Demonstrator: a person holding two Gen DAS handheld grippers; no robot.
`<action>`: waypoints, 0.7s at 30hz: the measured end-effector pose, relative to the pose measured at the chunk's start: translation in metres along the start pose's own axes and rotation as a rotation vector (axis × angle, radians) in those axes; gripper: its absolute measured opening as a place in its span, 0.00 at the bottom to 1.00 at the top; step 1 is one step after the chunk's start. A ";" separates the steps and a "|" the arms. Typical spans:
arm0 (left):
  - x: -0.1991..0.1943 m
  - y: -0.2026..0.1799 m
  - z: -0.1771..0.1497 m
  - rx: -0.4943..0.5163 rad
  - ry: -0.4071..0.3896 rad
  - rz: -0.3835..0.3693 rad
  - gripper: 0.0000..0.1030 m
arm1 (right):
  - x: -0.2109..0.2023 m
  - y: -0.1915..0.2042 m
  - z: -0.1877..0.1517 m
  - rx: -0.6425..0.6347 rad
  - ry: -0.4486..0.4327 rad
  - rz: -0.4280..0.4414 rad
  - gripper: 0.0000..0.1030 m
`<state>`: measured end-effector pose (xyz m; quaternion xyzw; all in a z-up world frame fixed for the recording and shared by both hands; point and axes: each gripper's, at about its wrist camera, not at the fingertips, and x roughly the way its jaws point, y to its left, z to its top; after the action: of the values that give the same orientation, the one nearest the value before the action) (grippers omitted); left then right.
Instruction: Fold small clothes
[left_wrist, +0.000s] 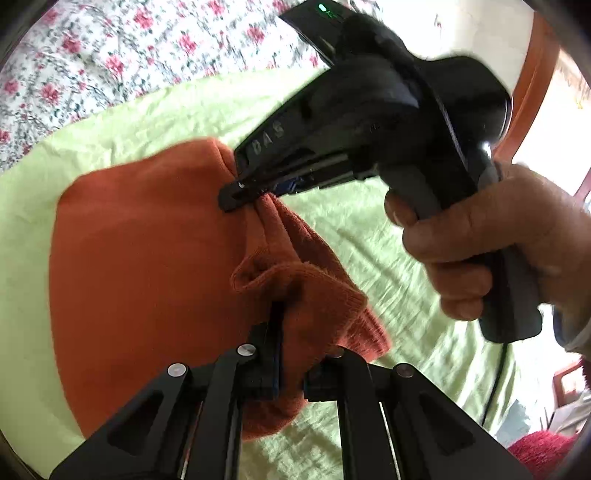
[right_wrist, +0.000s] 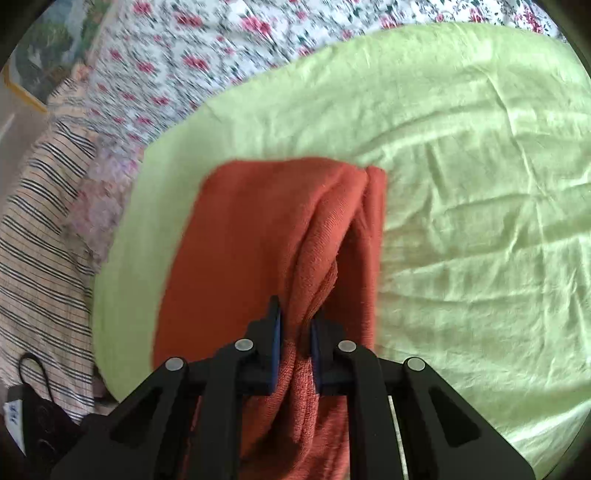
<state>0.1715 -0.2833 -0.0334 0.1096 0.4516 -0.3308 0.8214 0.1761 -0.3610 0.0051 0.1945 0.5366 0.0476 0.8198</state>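
Floral bedspread (right_wrist: 192, 62) with red roses fills the upper left of both views; in the right wrist view a striped cloth (right_wrist: 40, 221) lies at its far left edge, with a black face mask (right_wrist: 37, 398) below it. Light green sheet (right_wrist: 461, 184) covers the bed from centre to right, creased throughout. Orange knit garment (right_wrist: 240, 240) lies on this sheet, left of centre in both views, its right edge gathered upward into folds. Left gripper (left_wrist: 291, 354), at the bottom of the left wrist view, is clenched on a ribbed fold of the garment, cloth bulging between and over its fingers. Right gripper (left_wrist: 236, 194), seen from the left wrist camera entering from the upper right, pinches the garment's far edge at its tip; in its own view (right_wrist: 295, 332) the blue-padded fingers (right_wrist: 275, 332) clamp a vertical pleat of the same cloth. Right hand (left_wrist: 491, 236) grips the black handle of this gripper at the right of the left wrist view. Red fuzzy textile (left_wrist: 539, 452) shows at the lower right corner, its identity unclear.
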 end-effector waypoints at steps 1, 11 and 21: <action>0.006 -0.004 -0.003 0.014 0.016 0.000 0.07 | 0.004 -0.003 -0.001 0.006 0.009 -0.003 0.14; -0.047 0.038 -0.016 -0.054 0.068 -0.079 0.58 | -0.008 -0.013 -0.019 0.077 0.010 -0.031 0.31; -0.052 0.163 -0.023 -0.405 0.088 -0.011 0.83 | -0.020 -0.033 -0.031 0.237 -0.018 0.083 0.63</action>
<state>0.2414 -0.1258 -0.0229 -0.0457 0.5447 -0.2326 0.8044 0.1356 -0.3889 -0.0003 0.3124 0.5225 0.0161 0.7932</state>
